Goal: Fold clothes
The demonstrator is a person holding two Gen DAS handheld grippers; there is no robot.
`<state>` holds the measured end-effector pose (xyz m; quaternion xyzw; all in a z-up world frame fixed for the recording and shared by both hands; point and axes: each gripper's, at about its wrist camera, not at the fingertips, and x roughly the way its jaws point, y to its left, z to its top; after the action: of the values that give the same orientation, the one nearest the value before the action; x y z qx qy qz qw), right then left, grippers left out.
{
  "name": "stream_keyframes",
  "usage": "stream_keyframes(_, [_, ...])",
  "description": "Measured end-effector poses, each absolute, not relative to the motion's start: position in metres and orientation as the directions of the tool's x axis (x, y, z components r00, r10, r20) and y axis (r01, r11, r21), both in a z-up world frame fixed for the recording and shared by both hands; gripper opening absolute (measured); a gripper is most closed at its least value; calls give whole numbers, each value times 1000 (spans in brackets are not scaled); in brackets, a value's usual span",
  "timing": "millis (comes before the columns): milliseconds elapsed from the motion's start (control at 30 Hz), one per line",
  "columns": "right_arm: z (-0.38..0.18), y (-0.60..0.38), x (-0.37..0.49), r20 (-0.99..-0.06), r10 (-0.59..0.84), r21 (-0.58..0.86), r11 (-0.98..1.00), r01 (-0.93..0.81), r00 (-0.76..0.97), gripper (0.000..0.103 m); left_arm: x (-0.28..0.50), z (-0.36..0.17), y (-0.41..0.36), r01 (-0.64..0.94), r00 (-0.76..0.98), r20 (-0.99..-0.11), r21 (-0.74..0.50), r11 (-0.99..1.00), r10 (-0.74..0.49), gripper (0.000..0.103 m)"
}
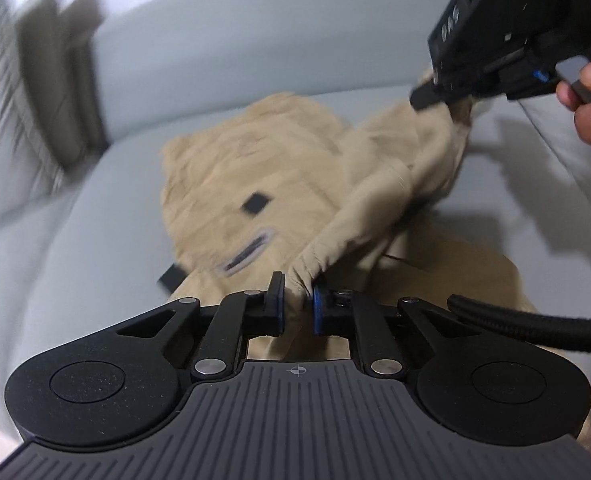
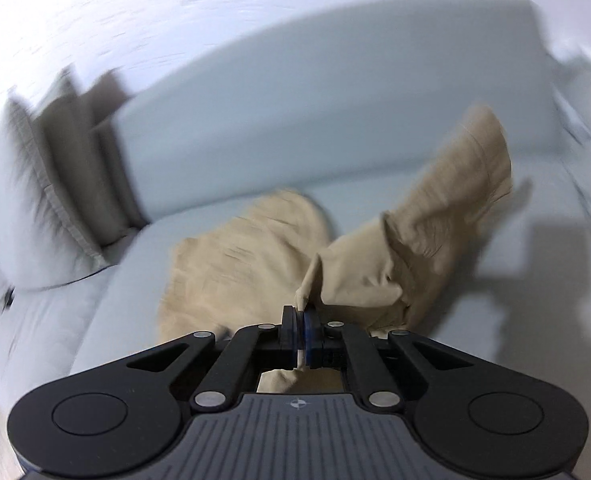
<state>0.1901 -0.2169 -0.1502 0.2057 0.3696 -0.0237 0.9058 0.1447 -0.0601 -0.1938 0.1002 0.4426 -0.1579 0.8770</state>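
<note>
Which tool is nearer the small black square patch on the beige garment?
Left. The left tool grips a gathered edge just below the black patch. The right tool holds another part of the beige garment lifted, farther off to the upper right.

I am in a home, in a living room: a pale grey sofa (image 2: 335,92) fills the frame, with cushions (image 2: 35,208) at the left.

We see the trousers (image 1: 255,184) spread on the sofa seat (image 1: 107,216), cushions (image 2: 55,184) at its far left against the backrest (image 2: 335,92); our left gripper (image 1: 297,300) pinches their near edge, our right gripper (image 2: 300,334) another edge further right
</note>
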Motion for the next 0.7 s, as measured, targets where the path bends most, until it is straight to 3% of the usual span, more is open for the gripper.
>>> stream_keyframes(100, [-131,-151,244,-666,171,278,960,30,726,5,163,-201,-29,252,533,-826,-55,966,-185,17])
stream_keyframes(233, [-153,-81,296,-725,184,164,982,-94,664,7,176,-219,-2,133,491,-857,-103,986,-155,45])
stream_keyframes(267, [-160,-71,303,-741,169,138,985,-99,650,18,179,-224,3,113,478,-866,-105,988,-147,49])
stream_keyframes(300, [-165,-67,308,-751,161,129,987,-96,641,36,183,-231,7,105,461,-876,-106,989,-143,50])
stream_keyframes(467, [-182,-64,317,-760,164,141,986,-87,628,47,181,-233,16,89,463,-871,-141,986,-166,55])
stream_keyframes(700, [-164,-137,280,-730,154,176,984,-34,666,52,171,-211,9,73,551,-819,-144,987,-161,55])
